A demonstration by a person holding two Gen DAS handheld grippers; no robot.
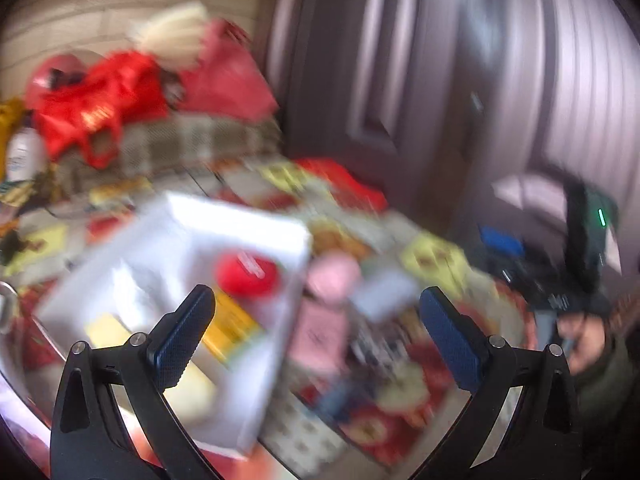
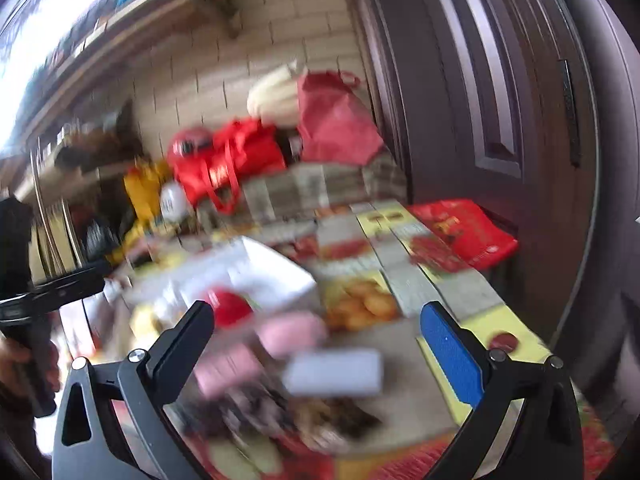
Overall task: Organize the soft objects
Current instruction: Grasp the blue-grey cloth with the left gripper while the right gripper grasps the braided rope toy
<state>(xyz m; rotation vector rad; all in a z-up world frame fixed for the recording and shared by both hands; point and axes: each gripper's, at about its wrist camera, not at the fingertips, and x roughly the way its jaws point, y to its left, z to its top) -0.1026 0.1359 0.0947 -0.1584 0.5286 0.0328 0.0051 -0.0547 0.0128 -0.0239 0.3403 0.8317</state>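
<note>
Both grippers, left (image 1: 316, 316) and right (image 2: 316, 330), jaws wide, empty; pink toy (image 2: 292, 334) lies just ahead between right jaws: steady, centre, then close gently.

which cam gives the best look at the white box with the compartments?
Left wrist. The white box fills the left-center of the frame, its dividers visible, with a red round item and yellow items inside, though blurred. In the right wrist view the box is farther, smeared, and partly behind the left finger, so its compartments are unreadable.
</note>
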